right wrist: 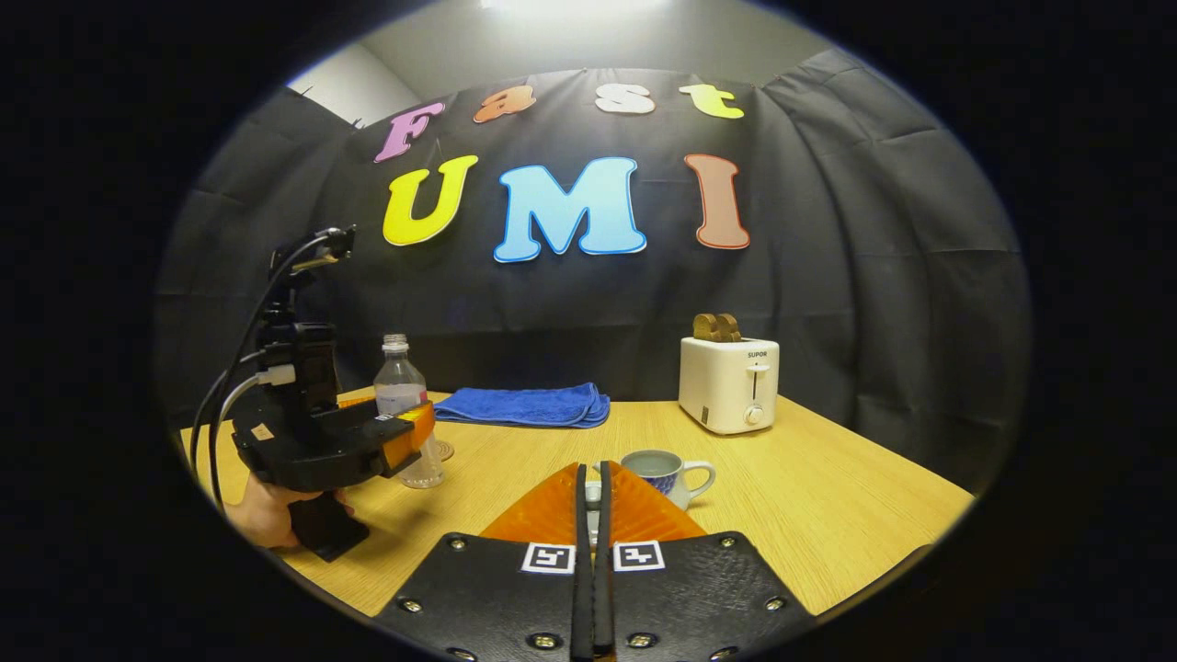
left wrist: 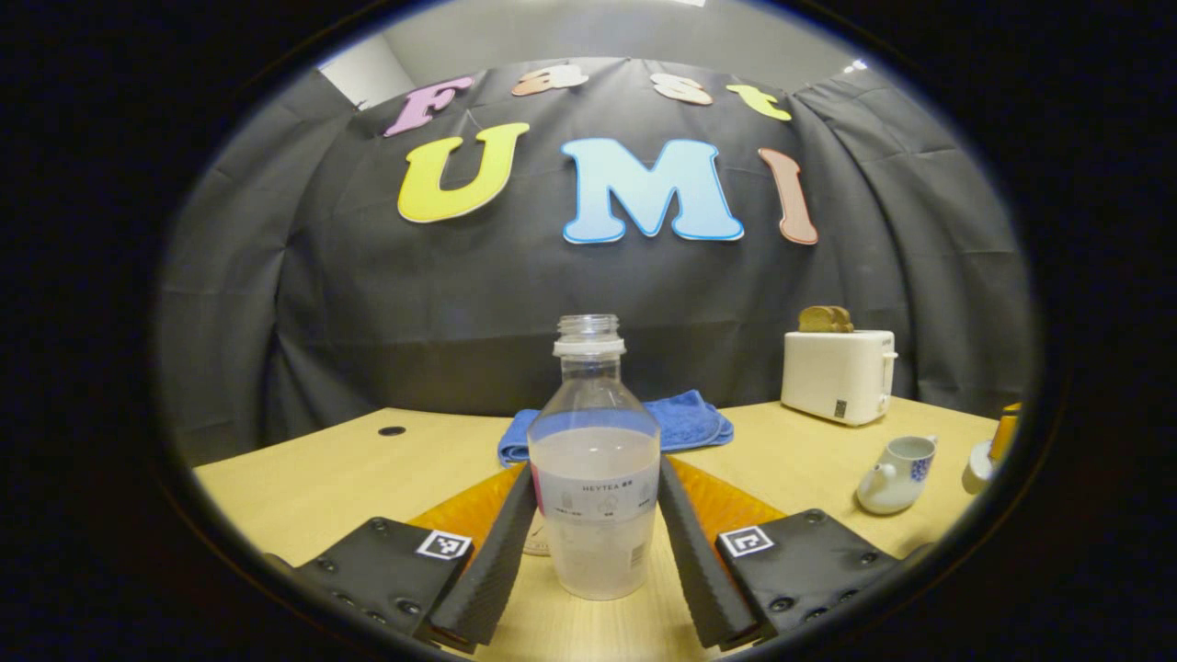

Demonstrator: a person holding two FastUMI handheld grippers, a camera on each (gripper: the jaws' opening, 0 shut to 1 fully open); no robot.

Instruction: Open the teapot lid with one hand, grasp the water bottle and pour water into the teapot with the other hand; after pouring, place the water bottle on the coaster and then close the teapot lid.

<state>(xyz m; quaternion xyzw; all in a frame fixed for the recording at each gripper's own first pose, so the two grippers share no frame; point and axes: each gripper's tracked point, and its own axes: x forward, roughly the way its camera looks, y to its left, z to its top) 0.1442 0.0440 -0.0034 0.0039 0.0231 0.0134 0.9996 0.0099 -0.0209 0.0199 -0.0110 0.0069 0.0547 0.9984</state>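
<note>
A clear uncapped water bottle point(left wrist: 596, 478), part full of cloudy water, stands upright between my left gripper's point(left wrist: 598, 469) fingers, which press on both its sides. A round coaster point(left wrist: 536, 544) peeks out just behind its base on the left. In the right gripper view the bottle point(right wrist: 400, 391) and the left gripper point(right wrist: 409, 430) are at the left, held by a hand point(right wrist: 262, 515), with the coaster point(right wrist: 446, 450) beside them. The white teapot point(right wrist: 667, 471) sits lidless with liquid inside, just beyond my right gripper point(right wrist: 594, 473), which is shut on a small white piece, seemingly the lid point(left wrist: 977, 467).
A folded blue towel point(right wrist: 524, 405) lies at the back of the wooden table point(right wrist: 828, 496). A white toaster point(right wrist: 729, 382) holding toast stands at the back right. Black cloth walls close off the rear. A cable hole point(left wrist: 392, 430) sits at the table's far left.
</note>
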